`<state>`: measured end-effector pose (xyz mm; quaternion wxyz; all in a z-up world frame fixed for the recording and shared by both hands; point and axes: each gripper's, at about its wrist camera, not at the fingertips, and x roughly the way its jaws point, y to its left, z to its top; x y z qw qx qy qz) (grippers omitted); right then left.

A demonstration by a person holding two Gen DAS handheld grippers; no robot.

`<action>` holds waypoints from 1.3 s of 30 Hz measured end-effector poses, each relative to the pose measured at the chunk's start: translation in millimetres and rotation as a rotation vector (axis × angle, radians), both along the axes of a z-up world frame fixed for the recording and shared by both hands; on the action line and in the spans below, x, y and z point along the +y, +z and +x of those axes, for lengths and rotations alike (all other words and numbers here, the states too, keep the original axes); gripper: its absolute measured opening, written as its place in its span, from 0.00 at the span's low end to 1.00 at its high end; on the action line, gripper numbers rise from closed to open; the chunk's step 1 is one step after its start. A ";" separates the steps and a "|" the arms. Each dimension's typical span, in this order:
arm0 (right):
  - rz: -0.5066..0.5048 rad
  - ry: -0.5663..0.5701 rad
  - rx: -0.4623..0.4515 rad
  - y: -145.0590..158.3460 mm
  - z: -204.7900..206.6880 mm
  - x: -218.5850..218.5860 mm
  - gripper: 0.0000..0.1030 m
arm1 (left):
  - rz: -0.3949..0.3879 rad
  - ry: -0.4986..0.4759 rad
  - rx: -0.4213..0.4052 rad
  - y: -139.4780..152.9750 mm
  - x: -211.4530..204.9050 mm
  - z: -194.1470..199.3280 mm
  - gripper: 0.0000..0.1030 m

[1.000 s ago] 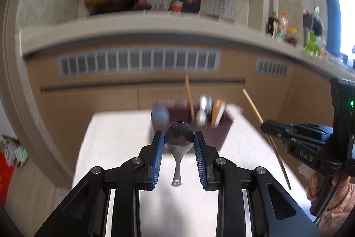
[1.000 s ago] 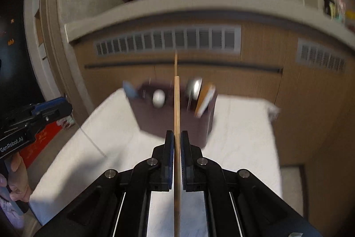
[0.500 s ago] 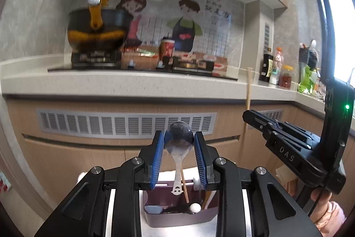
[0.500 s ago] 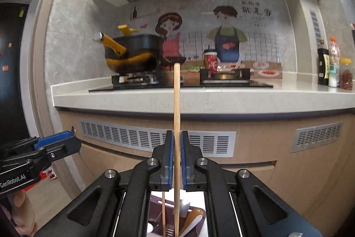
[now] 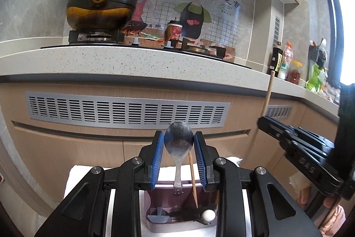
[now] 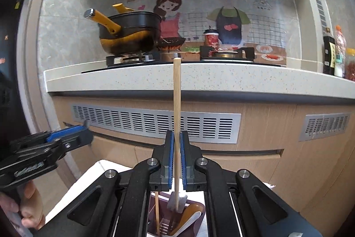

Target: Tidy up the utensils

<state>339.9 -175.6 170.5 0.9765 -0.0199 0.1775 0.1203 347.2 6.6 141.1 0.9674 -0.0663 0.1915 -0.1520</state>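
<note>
From the left wrist, the left gripper (image 5: pixel 179 149) clamped the bowl of a shiny metal spoon (image 5: pixel 178 143), handle hanging down above the near mauve plastic utensil caddy (image 5: pixel 155 227). From the right wrist, the right gripper (image 6: pixel 176 156) pinched 1 upright pale wooden chopstick (image 6: pixel 177 103) between its blue pads, its lower end over that caddy (image 6: pixel 153 201).

Daylight from window (image 5: pixel 346 37) at right edge, blown out; kitchen evenly bright, soft shadows. Both views sharp, no motion blur. Heavy fisheye bowing on countertop (image 6: pixel 199 79), black vignette corners
</note>
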 end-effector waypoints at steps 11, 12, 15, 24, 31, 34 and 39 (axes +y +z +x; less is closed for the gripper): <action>-0.038 0.014 0.062 -24.7 -10.4 -3.0 0.05 | 0.016 -0.033 0.062 -21.4 -10.6 3.9 0.28; -0.037 0.017 0.074 -28.7 -10.3 -3.5 0.05 | 0.020 -0.037 0.069 -24.2 -12.6 3.2 0.28; -0.030 0.021 0.107 -38.7 -7.5 -4.8 0.05 | 0.035 -0.037 0.087 -33.1 -17.6 2.7 0.29; 0.032 0.127 0.396 -99.6 24.7 0.0 0.30 | 0.003 0.019 0.181 -56.7 -9.6 1.6 0.70; -0.002 0.122 0.418 -109.8 -17.6 -2.2 0.55 | 0.011 0.094 0.225 -66.8 10.1 -41.5 0.78; 0.028 0.075 0.354 -100.9 -57.2 -14.5 0.72 | 0.018 0.123 0.213 -70.3 14.2 -72.8 0.82; 0.023 -0.023 0.247 -84.0 -130.0 -27.9 0.98 | 0.097 0.161 0.171 -78.1 3.9 -138.9 0.92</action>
